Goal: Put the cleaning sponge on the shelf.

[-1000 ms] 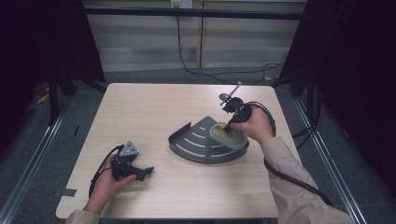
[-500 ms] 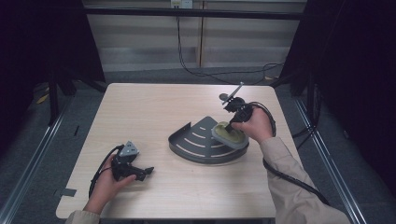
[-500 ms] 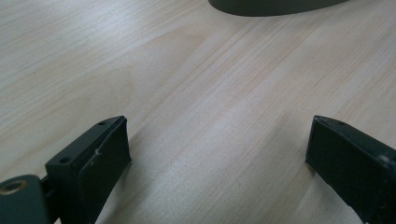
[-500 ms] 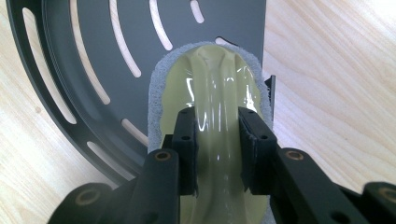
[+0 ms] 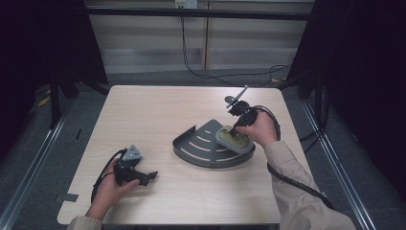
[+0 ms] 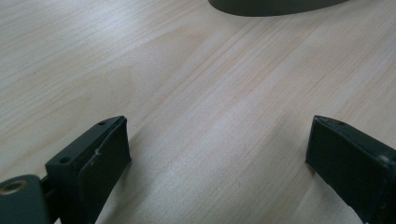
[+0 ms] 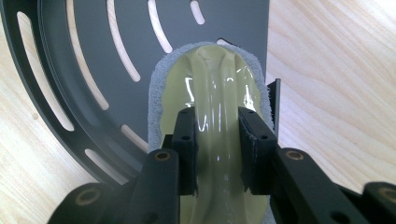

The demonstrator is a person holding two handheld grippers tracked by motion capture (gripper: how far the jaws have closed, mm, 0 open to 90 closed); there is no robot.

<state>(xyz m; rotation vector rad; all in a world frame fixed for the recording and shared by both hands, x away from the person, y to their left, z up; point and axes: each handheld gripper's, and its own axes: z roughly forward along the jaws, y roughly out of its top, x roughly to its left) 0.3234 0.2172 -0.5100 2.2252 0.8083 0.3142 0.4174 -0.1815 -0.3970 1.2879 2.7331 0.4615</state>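
A dark grey quarter-round slotted tray (image 5: 201, 143) sits mid-table. On its right part lies a yellow-green sponge with a grey scrub rim (image 5: 233, 139). My right gripper (image 5: 233, 131) points down at it, shut on the sponge's raised middle ridge (image 7: 217, 116), which is pinched between the two black pads (image 7: 187, 149). The tray's slotted floor (image 7: 93, 56) lies under the sponge. My left gripper (image 5: 148, 176) rests on the table near the front left, held by a hand, its jaws standing wide open over bare wood (image 6: 219, 140) with nothing between them.
The wooden table (image 5: 153, 110) has bare surface at the back and left. The tray's curved rim (image 6: 275, 5) shows at the top of the left gripper view. Cables trail from both grippers; dark frame posts and floor rails flank the table.
The right hand with the pinched sponge has shifted only slightly on the tray. The left hand and its gripper have not moved.
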